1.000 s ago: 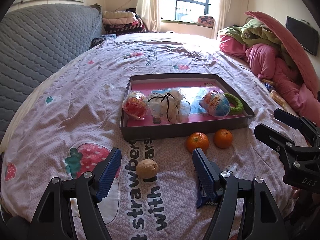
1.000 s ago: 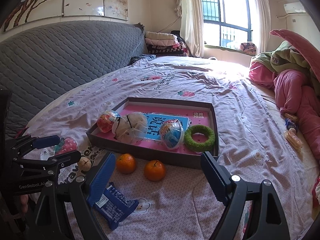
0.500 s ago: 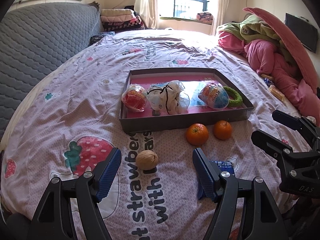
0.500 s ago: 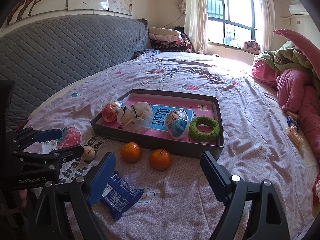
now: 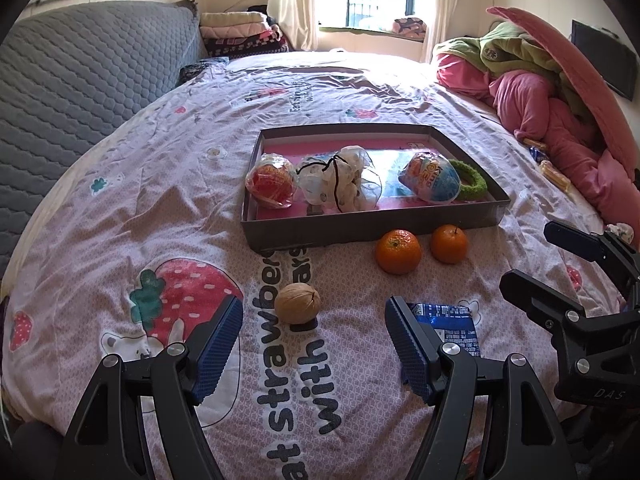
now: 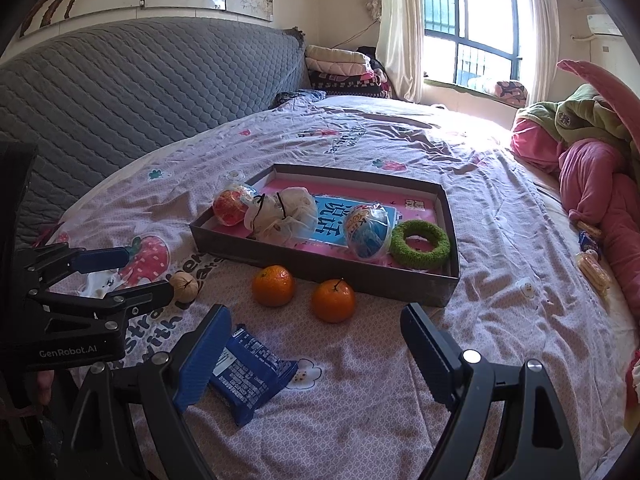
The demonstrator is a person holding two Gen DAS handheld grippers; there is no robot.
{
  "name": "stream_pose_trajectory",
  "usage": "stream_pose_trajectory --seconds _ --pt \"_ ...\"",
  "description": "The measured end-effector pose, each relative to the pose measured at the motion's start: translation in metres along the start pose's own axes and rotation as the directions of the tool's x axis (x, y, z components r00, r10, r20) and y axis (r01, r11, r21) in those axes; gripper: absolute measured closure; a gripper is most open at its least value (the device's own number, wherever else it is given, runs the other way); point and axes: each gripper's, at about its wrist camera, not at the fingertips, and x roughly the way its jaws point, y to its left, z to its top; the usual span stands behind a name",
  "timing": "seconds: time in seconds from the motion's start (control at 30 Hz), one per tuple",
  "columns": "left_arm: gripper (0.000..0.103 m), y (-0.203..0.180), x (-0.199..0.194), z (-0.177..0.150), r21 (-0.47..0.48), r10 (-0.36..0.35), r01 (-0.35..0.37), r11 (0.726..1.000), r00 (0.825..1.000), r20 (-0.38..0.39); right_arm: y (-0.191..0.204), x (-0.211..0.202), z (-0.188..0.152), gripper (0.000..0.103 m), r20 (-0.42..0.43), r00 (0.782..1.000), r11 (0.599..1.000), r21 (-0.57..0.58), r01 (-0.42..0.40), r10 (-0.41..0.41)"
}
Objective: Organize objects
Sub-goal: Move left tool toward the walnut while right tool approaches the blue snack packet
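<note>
A shallow grey box (image 5: 372, 226) is lying on the bed (image 5: 120, 208), and everything else is lying placed around it. Inside the box are sitting a red wrapped egg (image 5: 272, 179), a tied plastic bag (image 5: 340, 184), a blue wrapped egg (image 5: 432, 178) and a green ring (image 6: 420, 244). Just in front of the box's near wall two oranges (image 5: 398, 251) (image 5: 449, 244) are resting side by side. Nearer than the box, a walnut (image 5: 297, 303) is lying just ahead of the left gripper (image 5: 314, 346), between the lines of its jaws, untouched; those jaws are standing wide and holding nothing. A blue packet (image 6: 248, 372) is lying nearer still, against the inner side of the right gripper (image 6: 316, 360) and its left jaw; those jaws are also gaping wide, gripping nothing.
</note>
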Motion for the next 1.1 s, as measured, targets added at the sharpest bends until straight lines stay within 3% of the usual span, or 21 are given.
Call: stream_pose_trajectory --seconds 1.1 --pt "0.028 0.003 0.005 -0.015 -0.004 -0.012 0.011 1.000 0.999 -0.046 0.025 0.010 -0.028 0.017 -0.116 0.990 0.994 -0.064 -0.084 0.076"
